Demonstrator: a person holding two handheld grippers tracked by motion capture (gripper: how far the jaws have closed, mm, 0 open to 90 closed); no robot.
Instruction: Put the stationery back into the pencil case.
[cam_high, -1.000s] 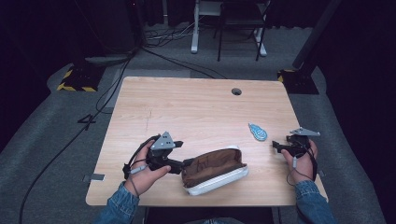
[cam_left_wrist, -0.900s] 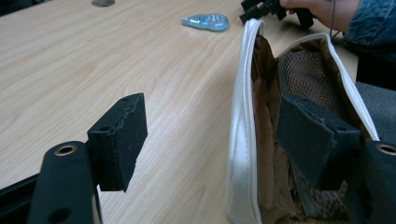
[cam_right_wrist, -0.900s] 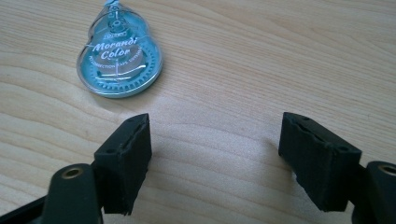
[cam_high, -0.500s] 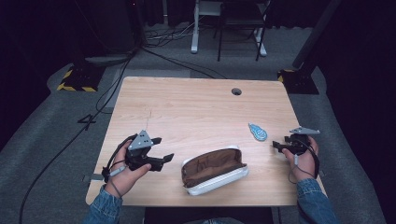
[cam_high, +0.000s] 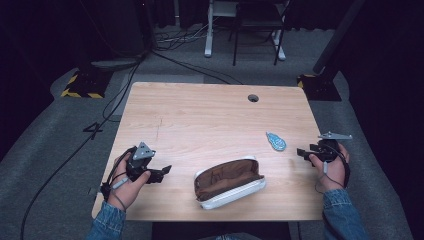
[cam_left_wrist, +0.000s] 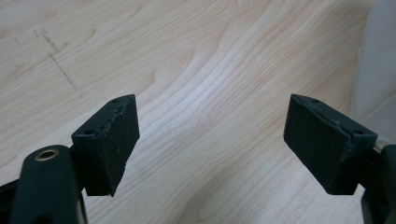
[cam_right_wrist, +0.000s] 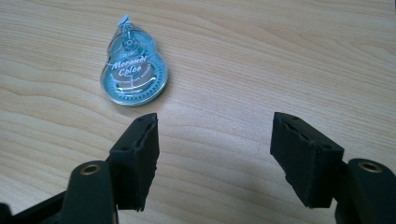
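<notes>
L gripper (cam_high: 159, 173), jaws spread & empty, has pulled back left off the open pencil case (cam_high: 229, 179) at front-centre, now well apart, so prob the R gripper (cam_high: 302, 152), also spread, goes next for the correction tape (cam_high: 275, 141) nearby.

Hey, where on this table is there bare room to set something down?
The whole far half of the table is bare wood, from the round hole across to the far-left corner. Bare too is the strip between the left tool and the open pouch. It is tighter between the pouch, the blue tape dispenser and the right tool.
</notes>
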